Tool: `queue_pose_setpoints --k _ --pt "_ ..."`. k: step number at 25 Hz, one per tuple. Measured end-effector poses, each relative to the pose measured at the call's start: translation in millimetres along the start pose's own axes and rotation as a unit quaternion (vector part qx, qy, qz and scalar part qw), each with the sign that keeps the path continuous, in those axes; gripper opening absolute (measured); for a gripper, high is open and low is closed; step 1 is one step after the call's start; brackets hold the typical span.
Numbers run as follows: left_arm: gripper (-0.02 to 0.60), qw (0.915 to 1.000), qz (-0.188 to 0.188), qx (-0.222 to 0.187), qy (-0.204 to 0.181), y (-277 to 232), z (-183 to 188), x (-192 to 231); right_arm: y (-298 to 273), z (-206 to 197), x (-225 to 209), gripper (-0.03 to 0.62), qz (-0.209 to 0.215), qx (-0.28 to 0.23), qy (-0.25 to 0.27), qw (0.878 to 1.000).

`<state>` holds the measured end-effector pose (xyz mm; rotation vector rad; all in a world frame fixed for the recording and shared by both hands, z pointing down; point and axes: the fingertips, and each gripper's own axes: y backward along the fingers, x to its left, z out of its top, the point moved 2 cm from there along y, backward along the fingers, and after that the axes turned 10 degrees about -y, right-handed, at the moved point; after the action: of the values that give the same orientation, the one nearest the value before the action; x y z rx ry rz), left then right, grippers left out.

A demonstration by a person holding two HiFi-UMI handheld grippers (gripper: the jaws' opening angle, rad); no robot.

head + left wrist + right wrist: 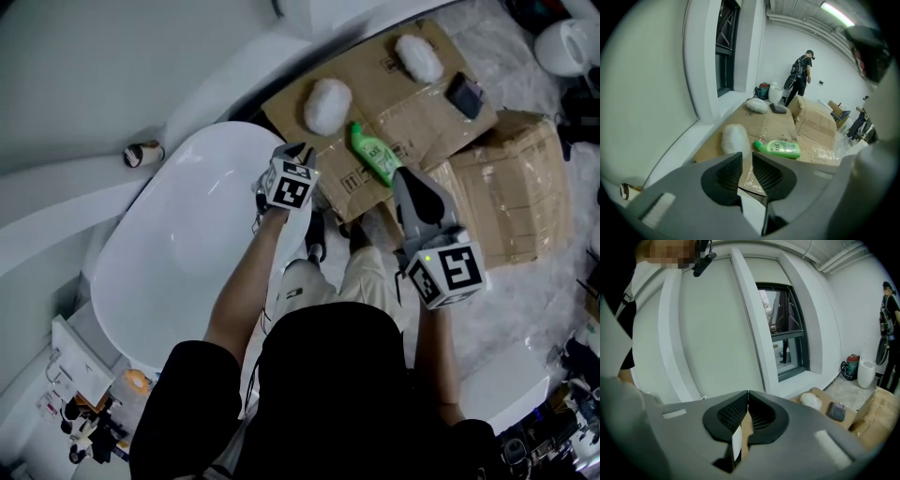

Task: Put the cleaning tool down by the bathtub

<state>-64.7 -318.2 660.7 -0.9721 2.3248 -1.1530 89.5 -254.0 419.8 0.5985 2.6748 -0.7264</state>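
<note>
Hovering at the far rim of the white bathtub, the left gripper is pointing toward the flattened cardboard on the floor, and its fingers are sitting a narrow slit apart with nothing between them. The right gripper is hanging over the cardboard's near edge, its fingers pressing tip to tip and gripping nothing. The cleaning tool, a white fluffy pad, is lying on the cardboard just beside the tub's end, clear of both grippers. A green bottle is lying on its side next to it, just ahead of the right gripper. A second white pad and a small dark object are resting farther along the cardboard, well apart from the tub.
</note>
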Motion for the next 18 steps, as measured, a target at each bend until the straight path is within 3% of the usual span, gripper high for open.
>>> queue_pose_setpoints --k 18 --pt "0.023 0.9971 -0.002 -0.073 -0.020 116 -5 -35 84 -15 62 0.009 -0.048 -0.074 0.003 0.996"
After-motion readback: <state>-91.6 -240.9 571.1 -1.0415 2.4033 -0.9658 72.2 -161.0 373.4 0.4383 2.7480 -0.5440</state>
